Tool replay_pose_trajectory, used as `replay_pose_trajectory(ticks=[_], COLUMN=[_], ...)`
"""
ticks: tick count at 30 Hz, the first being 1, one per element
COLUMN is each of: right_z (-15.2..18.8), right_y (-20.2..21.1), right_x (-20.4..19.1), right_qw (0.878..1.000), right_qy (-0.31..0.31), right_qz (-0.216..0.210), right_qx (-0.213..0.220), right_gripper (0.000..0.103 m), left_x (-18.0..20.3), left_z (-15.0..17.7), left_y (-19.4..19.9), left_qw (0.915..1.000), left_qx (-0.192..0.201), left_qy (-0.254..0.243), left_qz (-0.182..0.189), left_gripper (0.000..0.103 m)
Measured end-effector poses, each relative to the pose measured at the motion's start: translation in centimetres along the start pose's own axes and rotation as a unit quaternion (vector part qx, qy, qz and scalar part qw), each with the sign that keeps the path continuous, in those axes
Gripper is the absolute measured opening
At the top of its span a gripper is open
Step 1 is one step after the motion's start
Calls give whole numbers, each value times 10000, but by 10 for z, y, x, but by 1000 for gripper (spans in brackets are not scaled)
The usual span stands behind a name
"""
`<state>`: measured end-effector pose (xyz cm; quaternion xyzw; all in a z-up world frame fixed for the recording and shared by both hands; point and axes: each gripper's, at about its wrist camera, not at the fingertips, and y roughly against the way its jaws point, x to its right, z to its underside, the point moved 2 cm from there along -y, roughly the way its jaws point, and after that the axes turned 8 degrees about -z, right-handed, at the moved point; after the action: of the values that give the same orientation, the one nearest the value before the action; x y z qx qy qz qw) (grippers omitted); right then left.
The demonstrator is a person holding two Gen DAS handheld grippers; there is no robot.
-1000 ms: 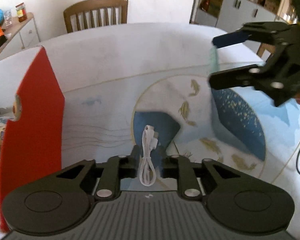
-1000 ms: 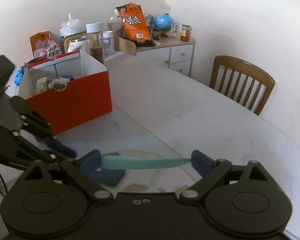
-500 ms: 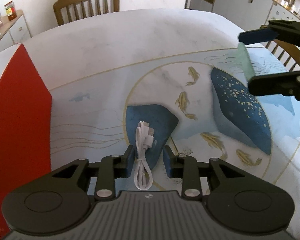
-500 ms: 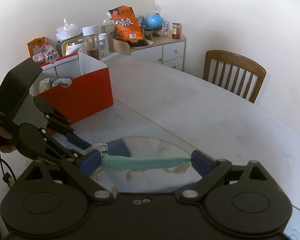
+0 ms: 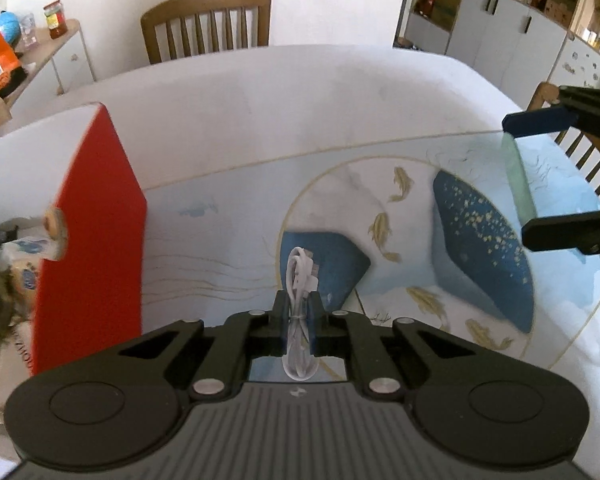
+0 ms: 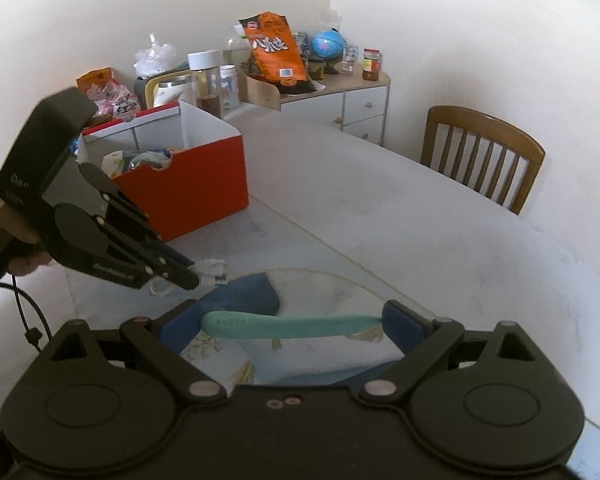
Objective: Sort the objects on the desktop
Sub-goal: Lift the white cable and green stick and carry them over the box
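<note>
My left gripper (image 5: 298, 322) is shut on a coiled white cable (image 5: 299, 280) and holds it above the table mat; the cable also shows in the right wrist view (image 6: 212, 270) at the tip of the left gripper (image 6: 188, 276). My right gripper (image 6: 292, 326) is shut on a flat teal object (image 6: 288, 325), held lengthwise between the blue pads; it also shows in the left wrist view (image 5: 518, 178). The red box (image 6: 188, 192) with white inside holds several packets and stands to the left, close beside the left gripper (image 5: 92, 240).
The table carries a fish-patterned mat (image 5: 420, 220). A wooden chair (image 5: 206, 24) stands at the far side. A sideboard (image 6: 332, 100) with snack bags, jars and a globe is behind the box. Cabinets (image 5: 500, 28) stand at the back right.
My left gripper has closed on the white cable and lifted it off the mat. The red box is closer on the left. My right gripper has kept the teal object and shifted right.
</note>
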<state>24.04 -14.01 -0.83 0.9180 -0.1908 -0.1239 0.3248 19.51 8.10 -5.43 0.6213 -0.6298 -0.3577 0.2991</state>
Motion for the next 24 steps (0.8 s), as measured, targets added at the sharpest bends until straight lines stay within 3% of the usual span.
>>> replay_pose_trajectory(ticks=[13,24], right_z=[-38,-93], right_y=[0,-32], right_x=[-39,-96], right_qw=[9995,9989], right_qy=[310,421], right_qz=[-13,-89], right_qx=[8,178], right_gripper=[97,97], left_x=[-44,-121], left_z=[-8,-6], left_y=[54,96], left_qw=[9978,9956], left_qx=[496,829], left_qy=[217,153], left_qz=[378,417], left_gripper=[8,8])
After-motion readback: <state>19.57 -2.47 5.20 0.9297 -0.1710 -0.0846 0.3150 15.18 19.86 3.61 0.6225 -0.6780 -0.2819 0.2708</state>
